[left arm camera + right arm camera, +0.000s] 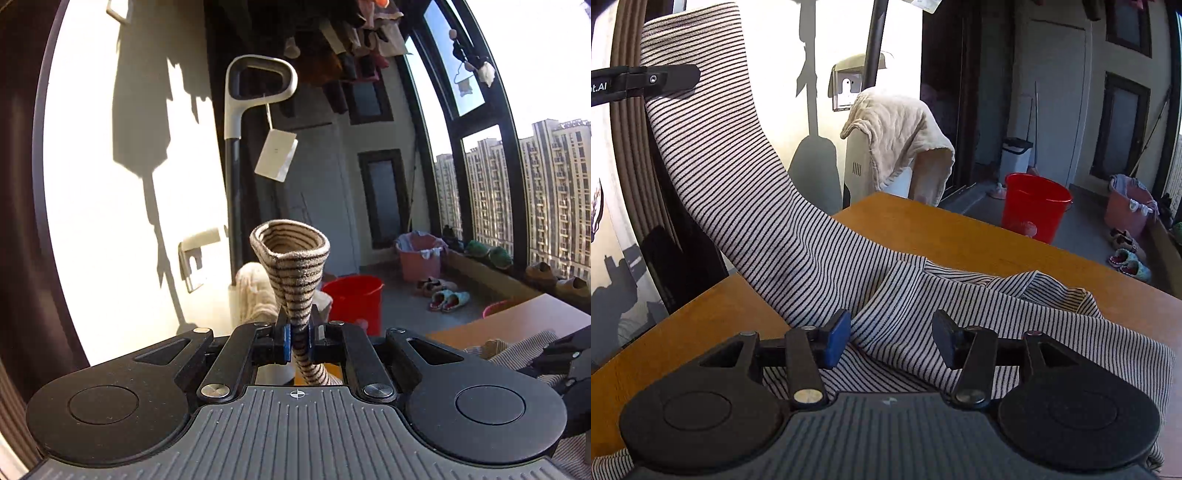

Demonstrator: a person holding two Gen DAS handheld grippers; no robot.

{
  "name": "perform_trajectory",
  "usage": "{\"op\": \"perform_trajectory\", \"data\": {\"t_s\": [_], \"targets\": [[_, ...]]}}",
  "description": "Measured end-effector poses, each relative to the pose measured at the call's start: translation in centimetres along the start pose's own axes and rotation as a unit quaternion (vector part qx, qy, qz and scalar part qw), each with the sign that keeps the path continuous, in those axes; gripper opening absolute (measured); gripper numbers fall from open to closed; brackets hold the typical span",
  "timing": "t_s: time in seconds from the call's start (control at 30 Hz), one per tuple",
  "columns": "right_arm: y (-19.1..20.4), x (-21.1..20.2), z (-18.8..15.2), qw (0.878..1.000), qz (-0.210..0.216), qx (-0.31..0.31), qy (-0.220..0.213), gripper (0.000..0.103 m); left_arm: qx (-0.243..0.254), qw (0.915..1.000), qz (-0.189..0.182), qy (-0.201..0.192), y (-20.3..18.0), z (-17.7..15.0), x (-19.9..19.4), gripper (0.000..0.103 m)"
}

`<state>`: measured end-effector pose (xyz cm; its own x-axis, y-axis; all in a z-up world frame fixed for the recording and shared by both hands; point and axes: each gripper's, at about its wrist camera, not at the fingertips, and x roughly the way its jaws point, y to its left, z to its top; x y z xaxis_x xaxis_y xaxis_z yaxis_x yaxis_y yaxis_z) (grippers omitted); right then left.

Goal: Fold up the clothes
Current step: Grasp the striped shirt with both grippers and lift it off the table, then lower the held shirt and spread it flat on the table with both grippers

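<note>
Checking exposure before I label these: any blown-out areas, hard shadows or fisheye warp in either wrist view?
Left wrist: sunlit wall clipped white with hard shadows, window frame bowed, striped sleeve in the left tool sharp. Right wrist: wall blown out too, shadows crisp, table evenly lit, edges curved.

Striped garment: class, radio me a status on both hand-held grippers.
Left hand-held gripper shut on sleeve, lifted. Right hand-held gripper open above the striped garment on table. Nothing blocking.

white letters "t.AI", cut off by the frame edge, on the left tongs (679,75) arm
</note>
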<state>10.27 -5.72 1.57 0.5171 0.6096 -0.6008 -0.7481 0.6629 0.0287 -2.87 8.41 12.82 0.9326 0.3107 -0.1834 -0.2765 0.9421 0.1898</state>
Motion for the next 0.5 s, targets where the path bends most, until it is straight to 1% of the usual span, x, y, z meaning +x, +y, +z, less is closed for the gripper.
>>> {"op": "perform_trajectory", "data": {"t_s": [0.07, 0.1, 0.17, 0.2, 0.3, 0.37, 0.4, 0.43, 0.5], "targets": [[0.1, 1.8, -0.2, 1.000, 0.012, 0.014, 0.018, 0.049, -0.005, 0.9999, -0.001, 0.015, 0.4, -1.6, 0.2, 0.009], [0.2, 2.5, -0.4, 0.999, 0.014, 0.017, 0.026, 0.039, -0.008, 0.9997, -0.004, 0.021, 0.4, -2.1, 0.2, 0.009], [-0.4, 2.2, -0.6, 0.999, 0.020, 0.021, 0.028, 0.017, -0.014, 0.9994, -0.008, 0.032, 0.5, -2.7, 0.5, 0.009], [-1.1, 1.3, -0.5, 0.999, 0.032, 0.031, 0.027, 0.009, -0.016, 0.9992, -0.009, 0.035, 0.6, -3.1, 0.5, 0.009], [-4.0, -3.6, 0.3, 0.999, -0.006, 0.029, -0.015, 0.008, -0.022, 0.9988, -0.014, 0.042, 0.8, -3.7, 0.4, 0.010], [-7.9, -8.9, 1.8, 0.995, -0.058, 0.049, -0.060, 0.008, -0.030, 0.9984, -0.019, 0.044, 0.7, -3.7, 0.5, 0.010], [-9.7, -11.3, 2.5, 0.992, -0.083, 0.060, -0.079, 0.008, -0.034, 0.9982, -0.023, 0.043, 0.5, -3.5, 0.5, 0.010], [-10.8, -13.9, 3.3, 0.986, -0.112, 0.060, -0.108, 0.008, -0.038, 0.9980, -0.030, 0.041, 0.2, -3.2, 0.6, 0.010], [-13.1, -19.2, 4.9, 0.970, -0.170, 0.059, -0.164, 0.008, -0.043, 0.9975, -0.043, 0.035, -0.6, -2.6, 0.6, 0.010]]}}
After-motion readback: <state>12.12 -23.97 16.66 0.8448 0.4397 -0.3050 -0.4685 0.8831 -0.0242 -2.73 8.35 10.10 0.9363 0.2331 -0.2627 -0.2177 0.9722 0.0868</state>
